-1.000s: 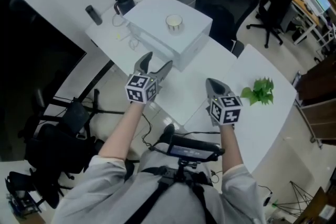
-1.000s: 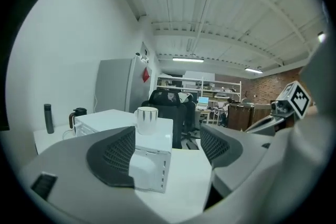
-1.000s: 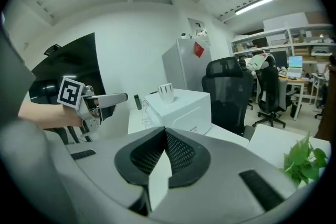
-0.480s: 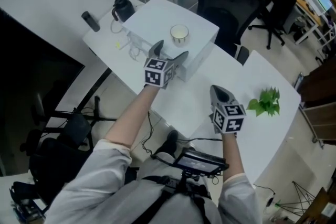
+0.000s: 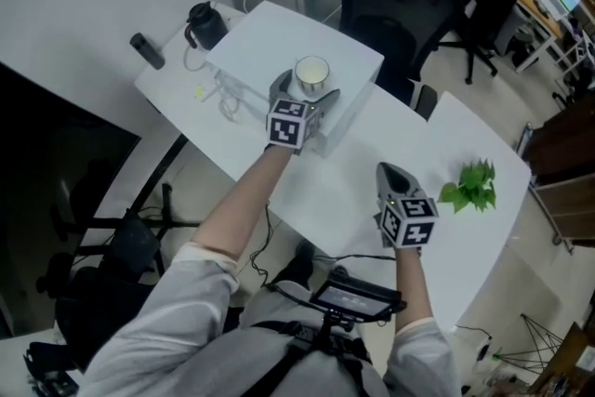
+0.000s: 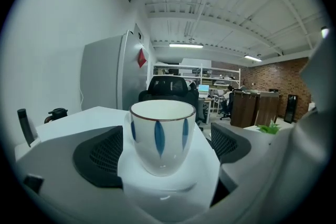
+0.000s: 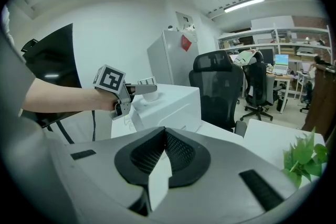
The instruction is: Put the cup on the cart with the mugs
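Since a second ago, the left gripper [image 5: 305, 90] has travelled from the table's near edge up the frame to the white box [image 5: 256, 34]. Its jaws have just been opening and now stand wide either side of the cup [image 5: 311, 72], pads clear of it on both sides. The right gripper [image 5: 390, 172] has hardly shifted. Its jaws are together with nothing between them, over the table [image 5: 367, 139] left of the plant [image 5: 472, 184].

The cup stands on the box top near its lower-right edge. Bare box surface lies toward the upper left.

The cup is glazed white and handleless and tapers to the base. It has a thin dark rim line and blue leaf-shaped strokes. The pads are dark with a fine grid texture. The box is smooth and matte.
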{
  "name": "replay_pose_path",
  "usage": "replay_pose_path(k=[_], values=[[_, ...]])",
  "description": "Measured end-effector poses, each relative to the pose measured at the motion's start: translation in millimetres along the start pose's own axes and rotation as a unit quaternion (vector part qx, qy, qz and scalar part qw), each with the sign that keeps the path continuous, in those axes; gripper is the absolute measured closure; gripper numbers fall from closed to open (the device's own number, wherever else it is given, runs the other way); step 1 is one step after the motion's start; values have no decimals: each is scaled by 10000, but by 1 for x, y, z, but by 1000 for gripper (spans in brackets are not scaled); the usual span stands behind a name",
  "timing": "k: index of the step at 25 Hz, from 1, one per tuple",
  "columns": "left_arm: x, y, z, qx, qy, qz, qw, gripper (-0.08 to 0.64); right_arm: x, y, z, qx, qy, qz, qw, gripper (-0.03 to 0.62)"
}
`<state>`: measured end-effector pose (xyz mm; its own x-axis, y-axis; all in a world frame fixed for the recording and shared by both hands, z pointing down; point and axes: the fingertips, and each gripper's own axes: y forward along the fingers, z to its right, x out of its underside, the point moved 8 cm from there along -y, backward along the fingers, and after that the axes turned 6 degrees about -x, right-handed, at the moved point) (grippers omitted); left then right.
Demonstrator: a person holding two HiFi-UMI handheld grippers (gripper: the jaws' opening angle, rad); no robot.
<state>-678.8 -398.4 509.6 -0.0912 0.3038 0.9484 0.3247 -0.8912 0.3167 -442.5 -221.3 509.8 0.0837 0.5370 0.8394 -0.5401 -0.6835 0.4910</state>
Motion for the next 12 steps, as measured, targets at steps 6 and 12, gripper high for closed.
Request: replay_pose_path(k=[6,12], values=[[0,13,0,-68,-19,-6,10000,52,5,3,2,92,114,8,9999,586],[-1,18,-3,-168,40,-24,9998,166,5,5,3,124,155,16,9998,586]])
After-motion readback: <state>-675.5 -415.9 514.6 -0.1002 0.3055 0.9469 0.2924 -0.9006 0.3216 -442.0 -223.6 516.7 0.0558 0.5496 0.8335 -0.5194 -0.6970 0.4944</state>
